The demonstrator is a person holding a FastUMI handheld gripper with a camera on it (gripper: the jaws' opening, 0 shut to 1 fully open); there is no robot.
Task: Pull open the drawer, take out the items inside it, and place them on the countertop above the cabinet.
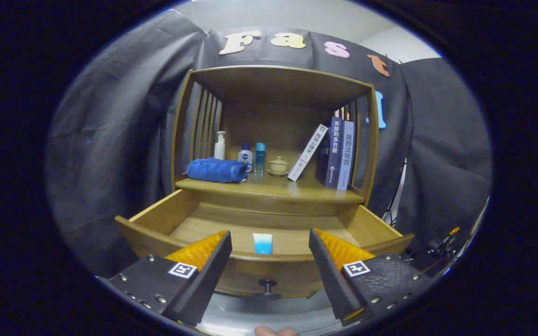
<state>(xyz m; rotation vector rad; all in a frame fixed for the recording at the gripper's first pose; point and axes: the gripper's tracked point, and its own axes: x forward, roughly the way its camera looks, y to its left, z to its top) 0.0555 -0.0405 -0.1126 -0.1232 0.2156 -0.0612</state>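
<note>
We are looking at a staged home corner inside a recording booth: a wooden cabinet [276,140] stands against black cloth walls [124,121]. Along its worktop [273,186] we see a folded blue towel [216,170] at the left edge, toiletry bottles [245,156] behind, a small lidded cup [278,165], and books [334,151] leaning at the right edge

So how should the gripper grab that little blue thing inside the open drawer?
Probably from above, fingers pointing down. The little blue item sits on the drawer floor just behind the front panel, so only its top edge is easy to reach. Pinch its two narrow sides, near that top. The gripper is open, wider than the item, which shows between the fingers, so it should fit.
</note>
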